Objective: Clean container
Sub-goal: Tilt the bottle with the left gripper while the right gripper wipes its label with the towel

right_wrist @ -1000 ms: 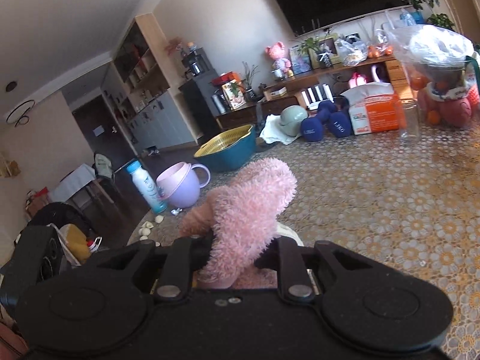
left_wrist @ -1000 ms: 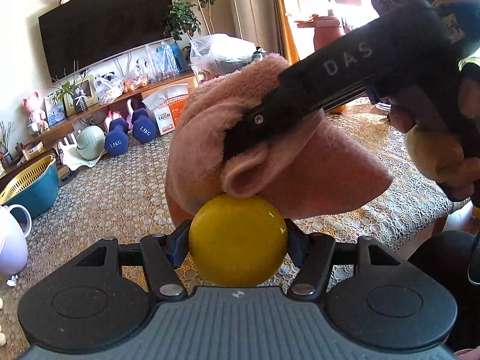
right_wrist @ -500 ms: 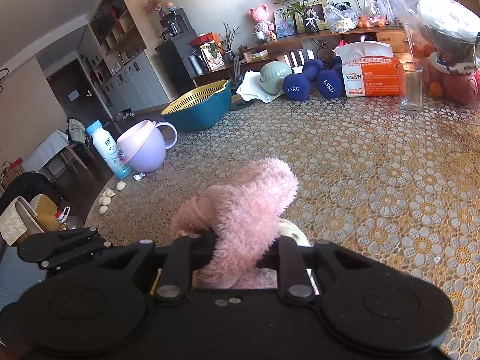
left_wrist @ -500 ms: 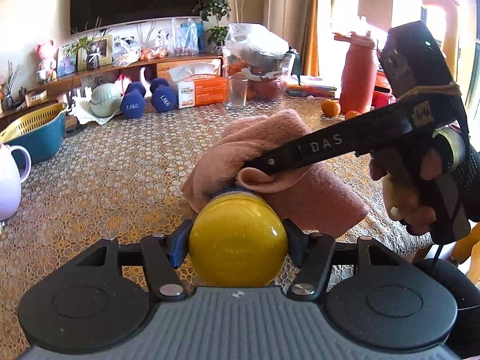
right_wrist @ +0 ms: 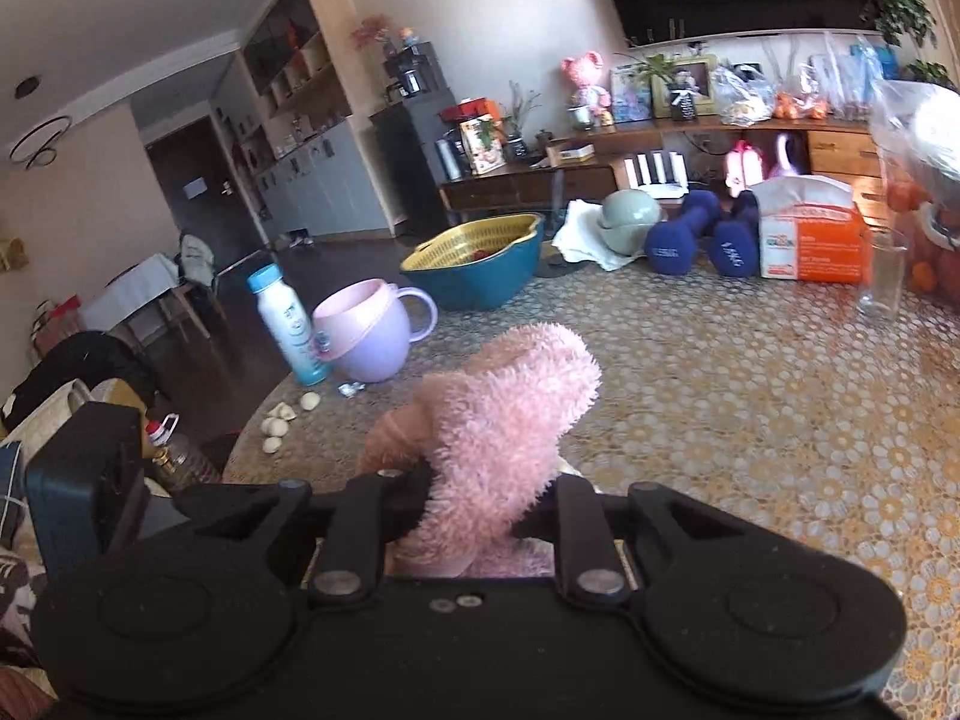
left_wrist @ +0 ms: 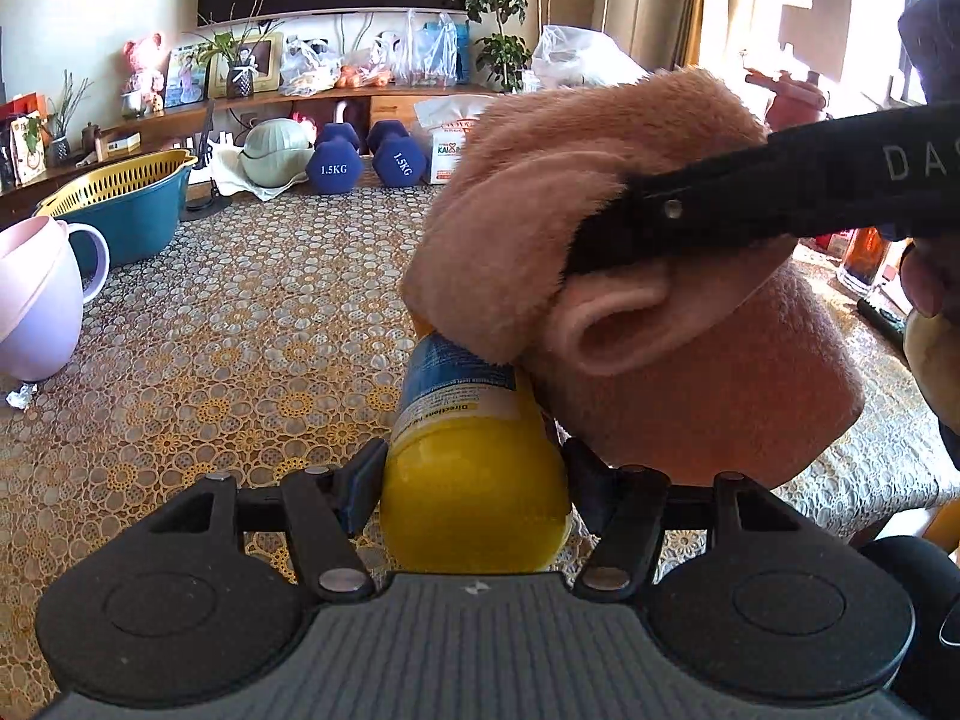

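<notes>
**A:** Where are we in the cleaning? Our left hand-held gripper [left_wrist: 474, 480] is clamped on the yellow, round-bottomed plastic container with the blue-and-white printed label [left_wrist: 471, 450], holding it above the surface covered in a gold lace-pattern cloth [left_wrist: 240, 330], base toward the camera.

**B:** We'd judge we're mid-wipe. Our right hand-held gripper [right_wrist: 474, 504] is pinching the fluffy pink terry cloth [left_wrist: 600, 276], and in the left view that cloth is draped over the container's far end, touching it above the label.

**A:** So the top is hidden from us?

**B:** Yes, we can't tell whether there's a lid or an open mouth under there. The cloth is thick and soft, bunched into rolls and folds, so it should mould round the curve. The plastic looks smooth and glossy.

**A:** And next?

**B:** Probably we need to rub the cloth round or down the wall while the left grip stays firm. A slick cylinder could twist between the pads, so we should press lightly and keep the cloth from slipping out of the right jaws.
</notes>
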{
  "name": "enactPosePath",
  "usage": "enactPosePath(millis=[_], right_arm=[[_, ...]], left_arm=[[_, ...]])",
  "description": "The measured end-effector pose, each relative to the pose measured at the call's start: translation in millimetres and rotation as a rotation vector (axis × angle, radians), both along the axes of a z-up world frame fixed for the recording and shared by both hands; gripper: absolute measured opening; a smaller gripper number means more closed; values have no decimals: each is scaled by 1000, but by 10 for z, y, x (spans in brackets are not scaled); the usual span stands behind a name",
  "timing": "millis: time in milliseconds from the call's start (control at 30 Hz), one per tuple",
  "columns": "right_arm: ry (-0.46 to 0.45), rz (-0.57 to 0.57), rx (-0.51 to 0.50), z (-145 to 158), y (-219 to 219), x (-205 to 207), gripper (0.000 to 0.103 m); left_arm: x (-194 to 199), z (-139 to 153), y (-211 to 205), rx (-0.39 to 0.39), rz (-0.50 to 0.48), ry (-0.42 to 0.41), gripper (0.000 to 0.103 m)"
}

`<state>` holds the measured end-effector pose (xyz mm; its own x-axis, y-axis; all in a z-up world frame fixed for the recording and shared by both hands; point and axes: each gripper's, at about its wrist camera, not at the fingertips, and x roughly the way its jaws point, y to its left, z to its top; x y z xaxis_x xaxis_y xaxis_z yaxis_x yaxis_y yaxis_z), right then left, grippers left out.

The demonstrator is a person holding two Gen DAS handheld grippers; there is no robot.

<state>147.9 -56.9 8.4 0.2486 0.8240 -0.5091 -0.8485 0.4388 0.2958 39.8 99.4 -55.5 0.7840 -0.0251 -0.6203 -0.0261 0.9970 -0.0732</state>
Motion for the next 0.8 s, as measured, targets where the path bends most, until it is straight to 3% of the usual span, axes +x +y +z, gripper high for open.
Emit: enactPosePath(millis=[133, 267, 400, 500, 700, 800], right_arm=[[-63, 40, -74, -54, 220, -113, 18], [-88, -18, -117, -73, 215, -21, 18], [-122, -139, -233, -154, 112, 146, 17], [-154, -168, -252, -111, 9, 145, 17], [-226, -45, -188, 203, 157, -133, 17], [-225, 34, -199, 185, 301, -248, 17]], left_arm=[[-45, -61, -32, 23, -4, -8, 63], [-68, -69, -81, 61, -12, -26, 63], [-109, -92, -238, 156, -54, -52, 63], [-122, -104, -389, 235, -82, -70, 63], [-119, -108, -592, 267, -141, -87, 63], [-109, -104, -630, 259, -156, -87, 63]])
